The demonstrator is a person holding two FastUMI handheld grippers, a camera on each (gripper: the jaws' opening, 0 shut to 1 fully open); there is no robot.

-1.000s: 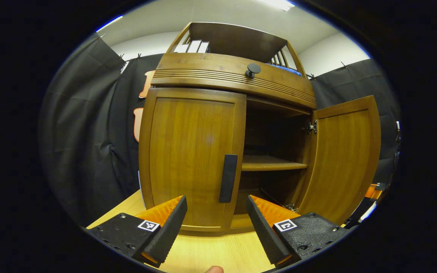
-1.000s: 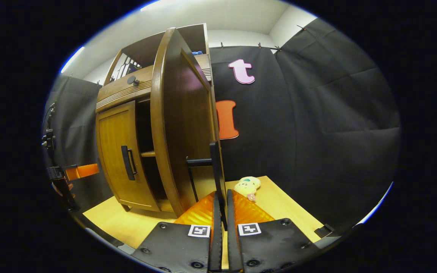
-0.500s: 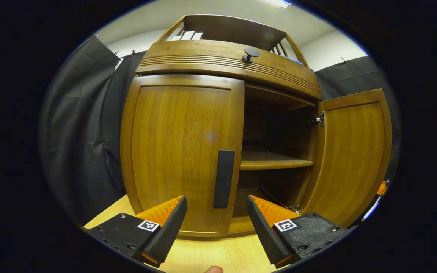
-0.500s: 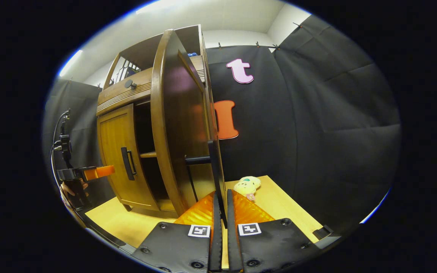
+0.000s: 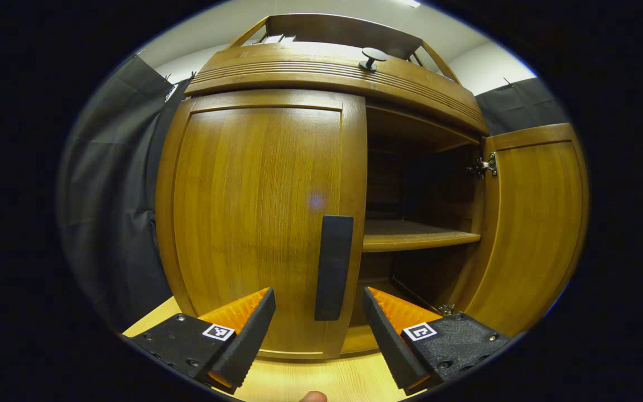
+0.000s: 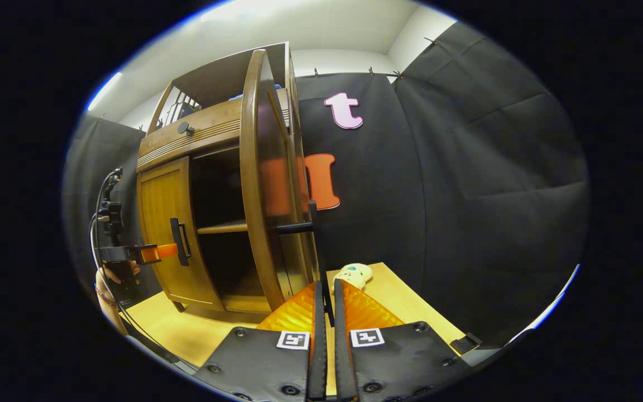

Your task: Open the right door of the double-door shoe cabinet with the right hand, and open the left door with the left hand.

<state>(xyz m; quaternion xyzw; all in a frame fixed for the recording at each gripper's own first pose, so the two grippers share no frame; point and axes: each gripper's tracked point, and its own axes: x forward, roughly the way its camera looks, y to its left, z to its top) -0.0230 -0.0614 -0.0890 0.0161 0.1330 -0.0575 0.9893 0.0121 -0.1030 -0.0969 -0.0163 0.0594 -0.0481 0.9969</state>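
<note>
Shoe cabinet point(image 5: 277, 167) on worktop point(image 6: 187, 329): right door point(image 6: 268, 184) swung open, right tool point(image 6: 326, 312) clamped on its handle point(image 6: 321, 262). Left door point(image 5: 254, 223) closed; left tool point(image 5: 317, 329) wide open, empty, near left handle point(image 5: 332, 268). Next: straddle it, close, pull.

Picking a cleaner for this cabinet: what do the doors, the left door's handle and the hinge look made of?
Doors: wood or wood veneer, glossy varnish; visible grain and reflections. Handle: matte black, plastic or coated metal, cannot tell. Hinge: shiny silver metal.
</note>
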